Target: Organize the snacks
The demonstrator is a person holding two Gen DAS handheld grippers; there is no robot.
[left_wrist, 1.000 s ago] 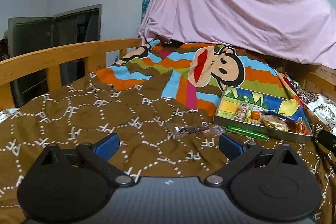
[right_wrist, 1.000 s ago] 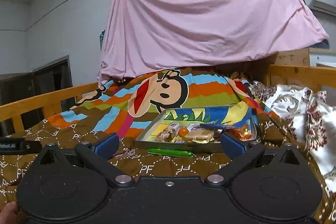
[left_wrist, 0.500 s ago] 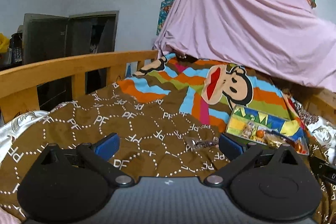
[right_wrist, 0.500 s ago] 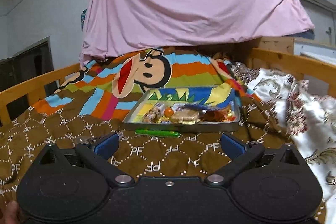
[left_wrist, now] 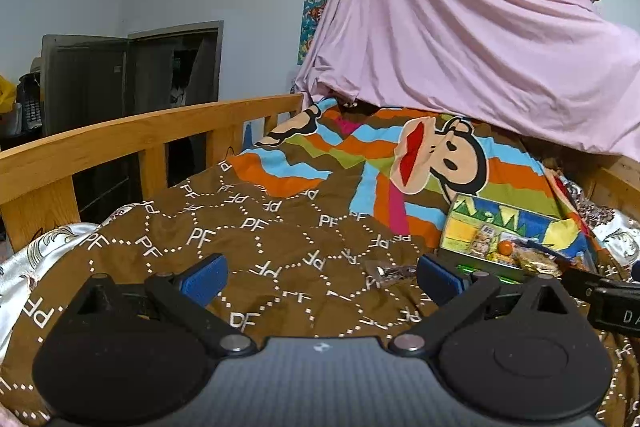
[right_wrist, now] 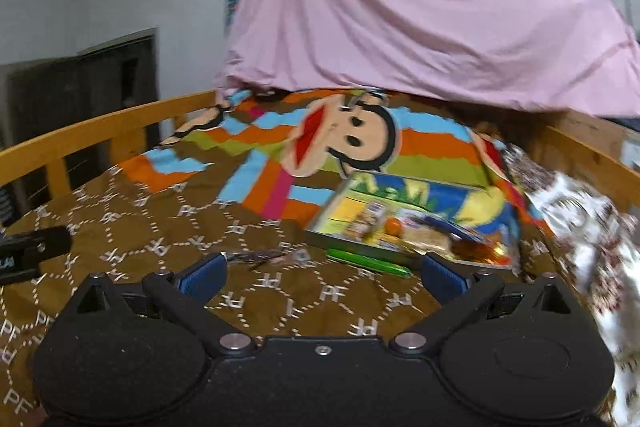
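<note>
- The snack tray, a shallow box with a bright printed lining, lies on the brown blanket at the right side of the bed; it holds wrapped snacks and a small orange sweet.
- A green stick pack lies on the blanket just beside the tray's near wall.
- A dark crumpled wrapper lies near it, further left.
- The right gripper hovers over the blanket, jaws spread wide and holding nothing.
- The left gripper is likewise wide apart and empty.
- A wooden bed rail runs along the left; a pink sheet hangs behind.
</note>
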